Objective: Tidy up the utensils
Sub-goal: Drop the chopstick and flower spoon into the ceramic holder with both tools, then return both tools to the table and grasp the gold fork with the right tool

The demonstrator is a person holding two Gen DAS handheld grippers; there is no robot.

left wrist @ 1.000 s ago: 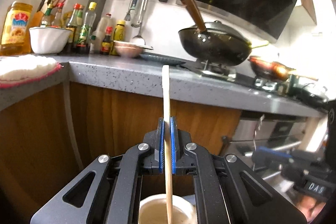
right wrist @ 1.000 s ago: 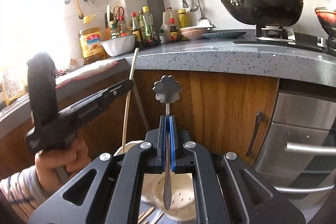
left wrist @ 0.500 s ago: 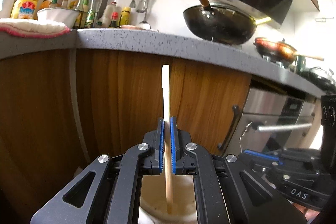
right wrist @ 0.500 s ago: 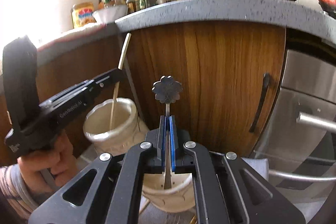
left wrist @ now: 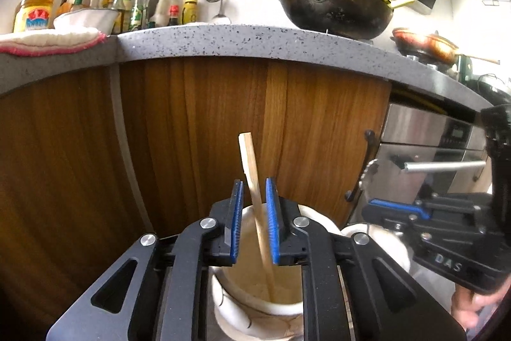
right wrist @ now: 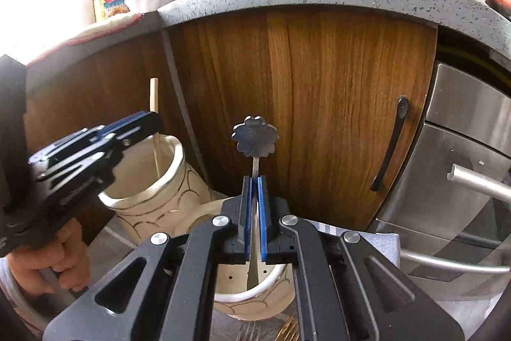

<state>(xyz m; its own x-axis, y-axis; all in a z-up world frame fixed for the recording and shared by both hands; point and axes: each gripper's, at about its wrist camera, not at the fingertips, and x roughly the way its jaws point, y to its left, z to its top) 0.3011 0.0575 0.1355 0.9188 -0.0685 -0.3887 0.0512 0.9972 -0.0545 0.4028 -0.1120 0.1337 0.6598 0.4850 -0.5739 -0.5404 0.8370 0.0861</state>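
Left tool [left wrist: 252, 213] open, chopstick [left wrist: 252, 181] released into holder [left wrist: 255, 306]. Right tool [right wrist: 254, 213] grips spoon [right wrist: 255, 141]; lower plumb before release.

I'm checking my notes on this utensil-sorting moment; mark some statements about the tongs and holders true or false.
1. The left tongs are clamped on the chopstick. False: they are open, the chopstick leaning loose in the ceramic holder.
2. The right tongs grip a flower-topped metal utensil. True.
3. That utensil hangs over a second holder. True.
4. The chopstick lies flat on the counter. False: it stands in the holder.
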